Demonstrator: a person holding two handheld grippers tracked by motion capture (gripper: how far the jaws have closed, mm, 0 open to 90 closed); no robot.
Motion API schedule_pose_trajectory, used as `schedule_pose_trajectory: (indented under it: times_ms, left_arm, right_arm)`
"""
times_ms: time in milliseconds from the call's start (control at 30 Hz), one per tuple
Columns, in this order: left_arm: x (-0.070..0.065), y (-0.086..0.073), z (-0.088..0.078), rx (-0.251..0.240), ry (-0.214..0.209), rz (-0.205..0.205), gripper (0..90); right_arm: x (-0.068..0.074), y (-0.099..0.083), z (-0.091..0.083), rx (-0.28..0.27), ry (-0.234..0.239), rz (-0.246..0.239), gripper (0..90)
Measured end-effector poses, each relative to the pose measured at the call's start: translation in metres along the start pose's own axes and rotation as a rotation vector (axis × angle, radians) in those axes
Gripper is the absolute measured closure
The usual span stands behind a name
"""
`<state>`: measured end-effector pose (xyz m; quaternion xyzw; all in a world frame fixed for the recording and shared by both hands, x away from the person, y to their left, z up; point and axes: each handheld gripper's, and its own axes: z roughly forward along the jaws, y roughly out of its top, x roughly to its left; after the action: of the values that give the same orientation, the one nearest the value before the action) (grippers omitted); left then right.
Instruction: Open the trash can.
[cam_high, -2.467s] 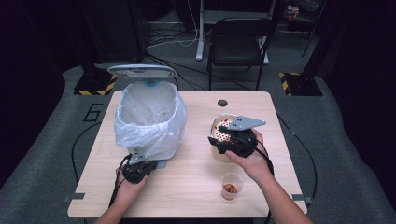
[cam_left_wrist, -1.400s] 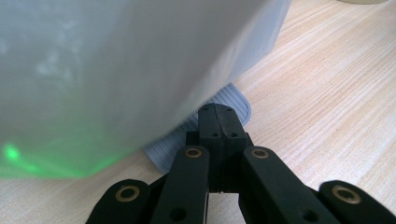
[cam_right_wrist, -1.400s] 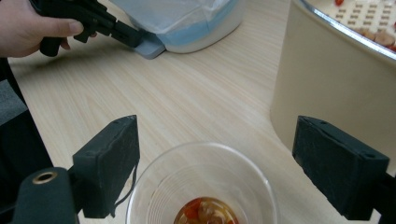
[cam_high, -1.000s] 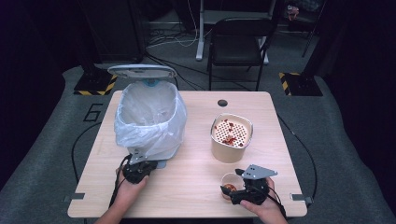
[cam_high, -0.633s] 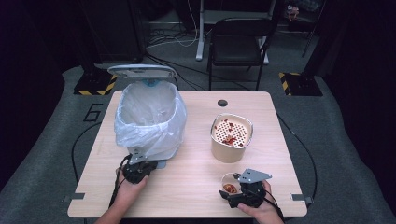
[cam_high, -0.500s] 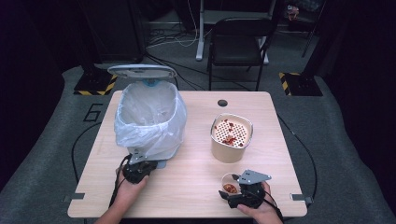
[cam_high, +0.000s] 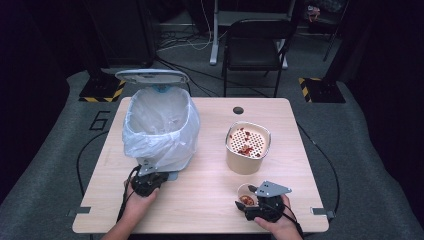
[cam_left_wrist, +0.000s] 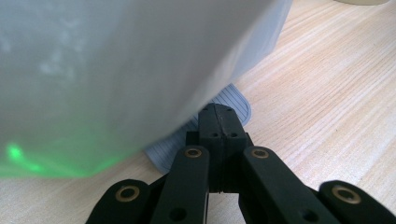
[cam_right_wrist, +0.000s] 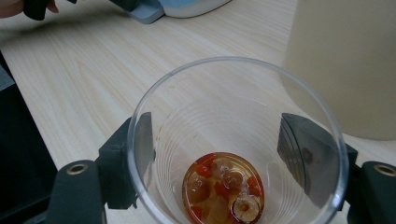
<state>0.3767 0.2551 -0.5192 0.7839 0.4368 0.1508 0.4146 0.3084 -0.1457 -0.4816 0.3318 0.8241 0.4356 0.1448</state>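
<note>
One clear plastic cup is standing near the table's front right edge, just in front of the beige strainer pot, with red and pale fruit bits lying in its bottom. The right gripper is straddling it, and its jaws have just been closing onto the cup's walls. The left gripper, jaws pressed together, is resting on the pedal of the bag-lined bin.

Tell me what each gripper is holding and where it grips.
The right gripper, jaws just closing, straddles the clear plastic cup at its side walls; pad contact is unclear. The left gripper is shut on the bin's pedal.
</note>
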Motion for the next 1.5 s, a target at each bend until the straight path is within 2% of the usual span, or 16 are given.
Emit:
schedule_pose_trajectory:
  times_ms: [233,433,600,667,733,867,1100,1267,1367,1500]
  left_arm:
    - [0.000,0.000,0.000,0.000,-0.001,-0.001,90.0]
    - [0.000,0.000,0.000,0.000,0.000,-0.001,90.0]
    - [0.000,0.000,0.000,0.000,-0.001,-0.002,90.0]
    - [0.000,0.000,0.000,0.000,-0.001,-0.001,90.0]
    - [0.000,0.000,0.000,0.000,-0.001,-0.002,90.0]
    - [0.000,0.000,0.000,0.000,-0.002,-0.002,90.0]
    - [0.000,0.000,0.000,0.000,-0.002,-0.001,90.0]
    - [0.001,0.000,0.000,0.000,-0.003,0.001,90.0]
    - [0.000,0.000,0.000,0.000,-0.003,-0.002,90.0]
    - [0.000,0.000,0.000,0.001,-0.002,0.000,90.0]
  right_arm:
    - [-0.012,0.003,-0.009,-0.024,-0.039,0.026,27.8]
    - [-0.025,0.006,-0.017,-0.034,-0.054,0.053,28.8]
    - [-0.036,0.007,-0.021,-0.041,-0.096,0.054,29.6]
    - [-0.045,0.007,-0.020,-0.041,-0.122,0.045,29.5]
    - [-0.053,0.005,-0.020,-0.036,-0.149,0.084,29.2]
    - [-0.072,0.001,-0.020,-0.041,-0.205,0.129,28.6]
    - [-0.099,-0.003,-0.021,-0.063,-0.281,0.183,25.7]
    - [-0.103,-0.008,-0.018,-0.065,-0.291,0.193,22.3]
    - [-0.104,-0.011,-0.017,-0.058,-0.290,0.206,15.7]
    - [-0.106,-0.011,-0.020,-0.077,-0.287,0.222,14.5]
